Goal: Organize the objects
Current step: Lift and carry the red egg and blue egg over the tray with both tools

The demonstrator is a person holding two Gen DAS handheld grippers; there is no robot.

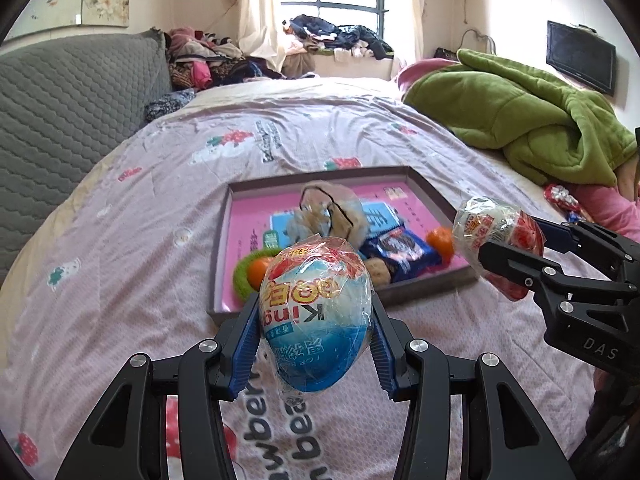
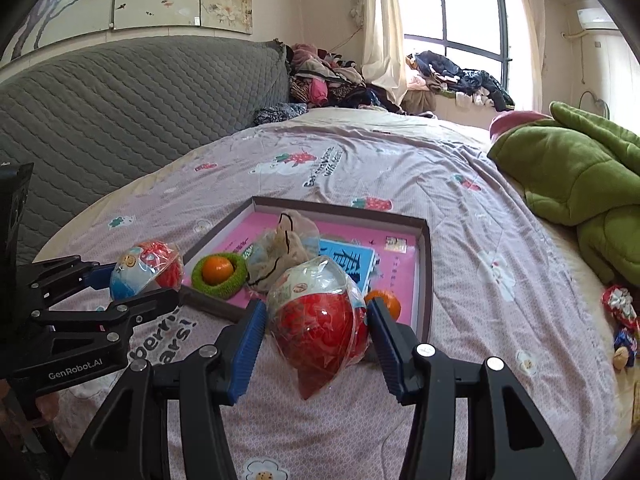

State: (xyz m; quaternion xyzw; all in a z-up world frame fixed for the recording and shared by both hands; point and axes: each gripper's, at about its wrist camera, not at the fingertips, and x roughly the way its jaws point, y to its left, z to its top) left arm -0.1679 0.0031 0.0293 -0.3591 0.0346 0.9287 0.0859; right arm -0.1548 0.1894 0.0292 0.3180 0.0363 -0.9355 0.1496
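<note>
Left gripper (image 1: 316, 322) jaws are clamping blue-and-white foil-wrapped plastic egg (image 1: 316, 316); right gripper (image 2: 318, 330) jaws are gripping red-and-white wrapped egg (image 2: 318, 316) (likely light, slippery wrap, best held across the widest part).

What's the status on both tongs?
Left tongs shut on blue egg. Right tongs shut on red egg. Both off the bed, tray ahead, path clear.

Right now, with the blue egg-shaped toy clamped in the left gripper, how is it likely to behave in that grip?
The blue egg is rounded and wrapped in glossy film, so it may slip or twist between the left gripper pads. It looks like a rigid, probably light shell. Set on the bedspread, it would likely roll.
</note>
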